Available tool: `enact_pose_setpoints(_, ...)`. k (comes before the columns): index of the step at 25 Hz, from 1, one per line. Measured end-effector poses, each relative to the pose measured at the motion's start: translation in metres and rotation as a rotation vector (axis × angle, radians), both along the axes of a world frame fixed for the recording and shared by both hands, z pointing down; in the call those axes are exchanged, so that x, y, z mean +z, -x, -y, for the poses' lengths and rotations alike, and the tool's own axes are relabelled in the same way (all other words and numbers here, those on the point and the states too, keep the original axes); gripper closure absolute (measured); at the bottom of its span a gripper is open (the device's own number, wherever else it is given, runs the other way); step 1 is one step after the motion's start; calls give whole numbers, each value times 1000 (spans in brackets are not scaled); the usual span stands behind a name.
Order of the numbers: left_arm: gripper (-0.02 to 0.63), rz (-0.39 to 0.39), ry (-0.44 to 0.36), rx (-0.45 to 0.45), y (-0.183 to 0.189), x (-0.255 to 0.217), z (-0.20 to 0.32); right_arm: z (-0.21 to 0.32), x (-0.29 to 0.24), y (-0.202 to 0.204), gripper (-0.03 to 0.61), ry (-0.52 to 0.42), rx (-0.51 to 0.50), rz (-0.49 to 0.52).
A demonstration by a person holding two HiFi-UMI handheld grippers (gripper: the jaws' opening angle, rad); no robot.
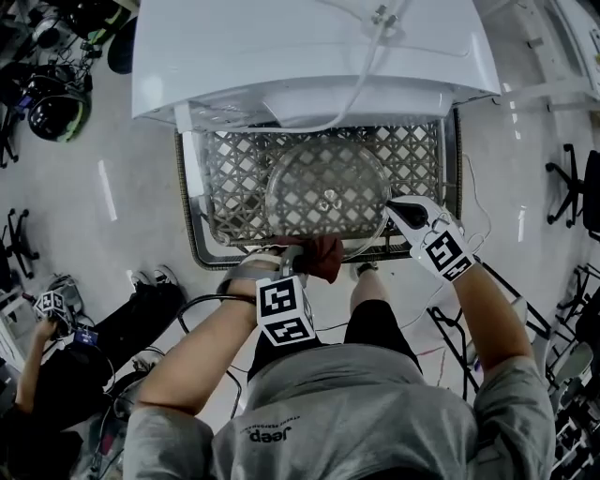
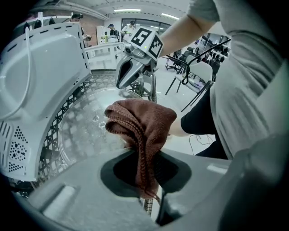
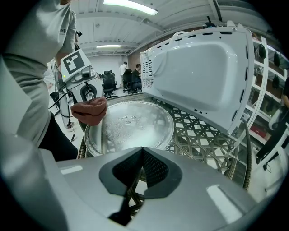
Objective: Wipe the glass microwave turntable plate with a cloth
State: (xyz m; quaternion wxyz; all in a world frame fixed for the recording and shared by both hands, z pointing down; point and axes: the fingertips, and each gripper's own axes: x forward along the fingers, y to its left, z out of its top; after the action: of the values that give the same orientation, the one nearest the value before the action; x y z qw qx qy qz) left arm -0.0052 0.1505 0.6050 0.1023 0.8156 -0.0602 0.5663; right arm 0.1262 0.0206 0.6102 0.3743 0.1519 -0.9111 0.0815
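Open-plan robotics/data-collection lab, not a kitchen. Pale polished floor [image 1: 112,197] with loose cables [image 1: 202,302] and black gear [image 1: 56,112] dumped on it. Rolling office chairs [image 1: 565,183] scattered around, strip ceiling lights [image 3: 131,6], metal shelving [image 3: 265,85] at one side. People [image 3: 123,67] at the back. Second person [image 1: 47,422] nearby holds a marker cube [image 1: 52,305]. Microwave [image 1: 309,47] sits on a wicker bench [image 1: 234,178] mid-floor.

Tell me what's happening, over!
Left gripper shut on cloth, at plate's near rim. Right gripper shut on plate's right rim. Nothing in the way.
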Motion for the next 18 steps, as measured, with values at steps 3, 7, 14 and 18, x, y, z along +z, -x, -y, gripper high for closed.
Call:
enact_pose_setpoints(3,552,-16,-27,-15,-1,-3,3,0,1,1,568,22,11,-2)
enact_pose_setpoints(7,552,-40,-91,-83,7,-17,22,1,3,0,568,52,34,-22)
enact_pose_setpoints(14,552,-137,-133,-300,39,-70,55,-4,9,-1,568,93,26,-131)
enact_pose_setpoints(18,552,-150,-164,-413,68,-102,59,-11,13,1,568,102,29,-197)
